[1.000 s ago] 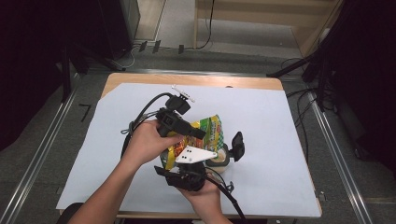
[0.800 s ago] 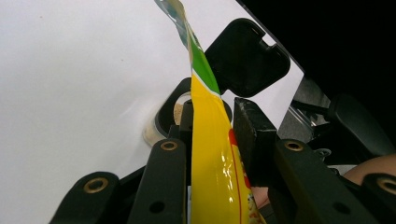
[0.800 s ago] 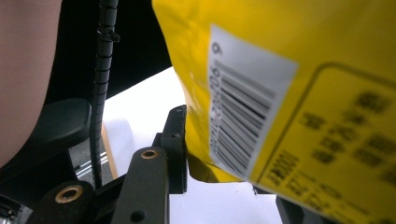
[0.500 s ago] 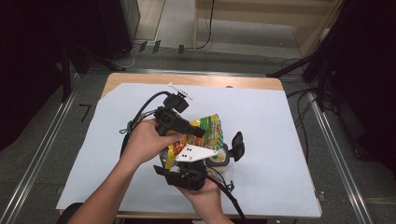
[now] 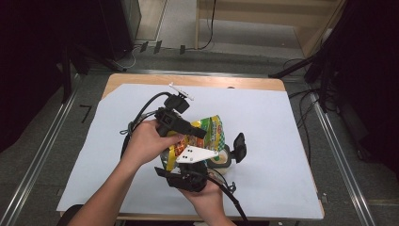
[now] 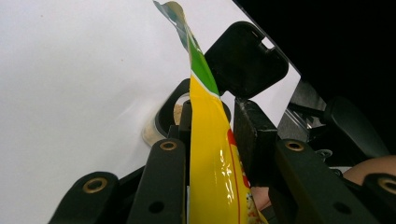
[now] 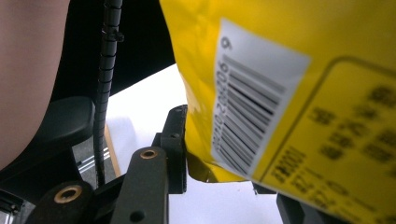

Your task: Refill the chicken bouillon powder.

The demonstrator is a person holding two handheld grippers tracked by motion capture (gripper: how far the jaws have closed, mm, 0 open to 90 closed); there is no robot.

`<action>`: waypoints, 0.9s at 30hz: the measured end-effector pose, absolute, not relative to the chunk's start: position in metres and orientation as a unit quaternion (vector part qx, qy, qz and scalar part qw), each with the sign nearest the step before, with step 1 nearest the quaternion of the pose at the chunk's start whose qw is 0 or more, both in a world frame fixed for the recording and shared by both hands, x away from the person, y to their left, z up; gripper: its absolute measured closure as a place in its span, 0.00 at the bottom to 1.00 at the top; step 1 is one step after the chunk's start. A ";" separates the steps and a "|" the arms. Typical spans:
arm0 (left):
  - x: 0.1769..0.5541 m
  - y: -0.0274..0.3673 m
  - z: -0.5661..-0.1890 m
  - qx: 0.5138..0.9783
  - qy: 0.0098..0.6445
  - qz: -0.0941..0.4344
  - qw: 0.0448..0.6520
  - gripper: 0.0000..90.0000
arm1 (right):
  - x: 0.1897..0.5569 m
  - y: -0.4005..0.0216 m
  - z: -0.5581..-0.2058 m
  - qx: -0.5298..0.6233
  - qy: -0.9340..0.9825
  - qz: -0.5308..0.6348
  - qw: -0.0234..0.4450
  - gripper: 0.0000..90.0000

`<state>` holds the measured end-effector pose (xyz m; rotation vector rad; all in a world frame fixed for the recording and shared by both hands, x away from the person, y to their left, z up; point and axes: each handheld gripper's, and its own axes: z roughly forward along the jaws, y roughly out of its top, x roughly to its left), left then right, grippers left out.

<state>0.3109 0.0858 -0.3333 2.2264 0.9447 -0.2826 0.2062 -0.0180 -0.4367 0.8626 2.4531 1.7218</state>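
Pouch (image 5: 209, 134): yellow, glossy, green top edge, barcode label on back; gripped edge-on by left gripper (image 6: 210, 140) fingers, also by right gripper (image 7: 219, 140) fingers.

A recording lab: a wooden desk (image 5: 263, 84) under a white sheet (image 5: 282, 141), flanked by metal floor rails (image 5: 42, 155), loose cables (image 5: 306, 117) and black stands (image 5: 324, 70) on grey flooring.
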 end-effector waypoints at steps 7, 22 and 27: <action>0.310 0.083 -0.335 0.863 0.360 -0.106 0.339 0.82 | 0.206 -0.018 -0.441 0.281 0.783 0.555 0.008 0.73; 0.310 0.083 -0.336 0.863 0.360 -0.108 0.338 0.82 | 0.205 -0.018 -0.441 0.285 0.782 0.554 0.007 0.74; 0.311 0.082 -0.337 0.862 0.361 -0.110 0.337 0.82 | 0.205 -0.018 -0.442 0.286 0.782 0.553 0.003 0.74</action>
